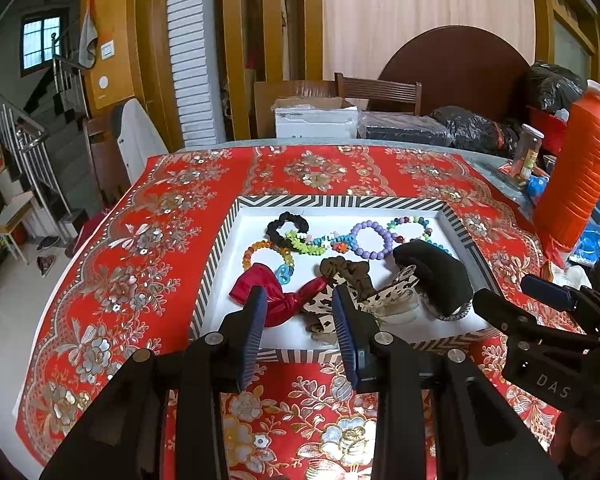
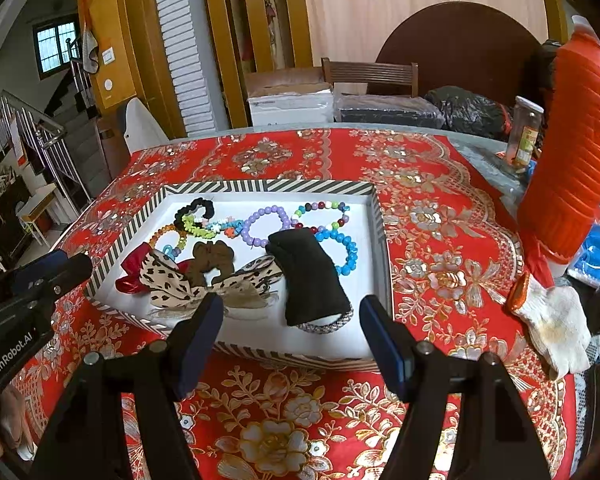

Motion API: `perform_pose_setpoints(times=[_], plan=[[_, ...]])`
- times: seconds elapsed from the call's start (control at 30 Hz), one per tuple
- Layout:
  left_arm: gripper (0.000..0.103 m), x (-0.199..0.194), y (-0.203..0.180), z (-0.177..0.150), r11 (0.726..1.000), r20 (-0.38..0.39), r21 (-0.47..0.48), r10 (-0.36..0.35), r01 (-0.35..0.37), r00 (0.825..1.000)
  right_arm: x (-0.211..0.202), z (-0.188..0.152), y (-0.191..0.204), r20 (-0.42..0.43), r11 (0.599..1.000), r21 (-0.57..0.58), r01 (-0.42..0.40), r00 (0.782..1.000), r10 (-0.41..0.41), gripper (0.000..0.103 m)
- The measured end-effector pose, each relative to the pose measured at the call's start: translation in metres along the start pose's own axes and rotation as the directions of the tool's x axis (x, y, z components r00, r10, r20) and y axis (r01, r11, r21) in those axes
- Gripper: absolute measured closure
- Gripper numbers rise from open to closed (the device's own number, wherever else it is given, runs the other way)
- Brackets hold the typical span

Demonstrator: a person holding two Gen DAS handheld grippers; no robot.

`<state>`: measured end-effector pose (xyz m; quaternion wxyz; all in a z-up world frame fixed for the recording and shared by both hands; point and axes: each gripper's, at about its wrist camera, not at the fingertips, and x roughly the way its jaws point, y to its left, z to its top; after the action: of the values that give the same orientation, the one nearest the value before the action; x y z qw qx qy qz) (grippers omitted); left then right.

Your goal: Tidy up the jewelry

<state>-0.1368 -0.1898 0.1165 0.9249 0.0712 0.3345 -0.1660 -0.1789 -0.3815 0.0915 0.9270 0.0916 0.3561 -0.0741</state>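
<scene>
A white tray with a striped rim (image 1: 236,256) (image 2: 380,232) sits on the red floral tablecloth. It holds bead bracelets, among them a purple one (image 1: 371,240) (image 2: 269,226), a red bow (image 1: 278,300), a leopard-print bow (image 2: 180,284), a brown scrunchie (image 2: 212,258) and a black cloth piece (image 1: 436,272) (image 2: 312,280). My left gripper (image 1: 300,320) is open and empty above the tray's near edge, by the red bow. My right gripper (image 2: 292,328) is open and empty at the near edge, in front of the black cloth.
A tall orange thermos (image 1: 580,168) (image 2: 568,160), a jar (image 2: 524,136) and blue items stand at the table's right. A white work glove (image 2: 552,320) lies right of the tray. Boxes, black bags and a chair stand behind the table.
</scene>
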Motion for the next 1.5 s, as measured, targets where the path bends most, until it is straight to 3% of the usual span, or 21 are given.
perform_pose_setpoints(times=[1.5], plan=[[0.074, 0.0059, -0.0074, -0.0036, 0.999, -0.018, -0.002, -0.043, 0.043, 0.999, 0.0079, -0.0035, -0.0002, -0.020, 1.000, -0.001, -0.007, 1.000, 0.007, 0.029]])
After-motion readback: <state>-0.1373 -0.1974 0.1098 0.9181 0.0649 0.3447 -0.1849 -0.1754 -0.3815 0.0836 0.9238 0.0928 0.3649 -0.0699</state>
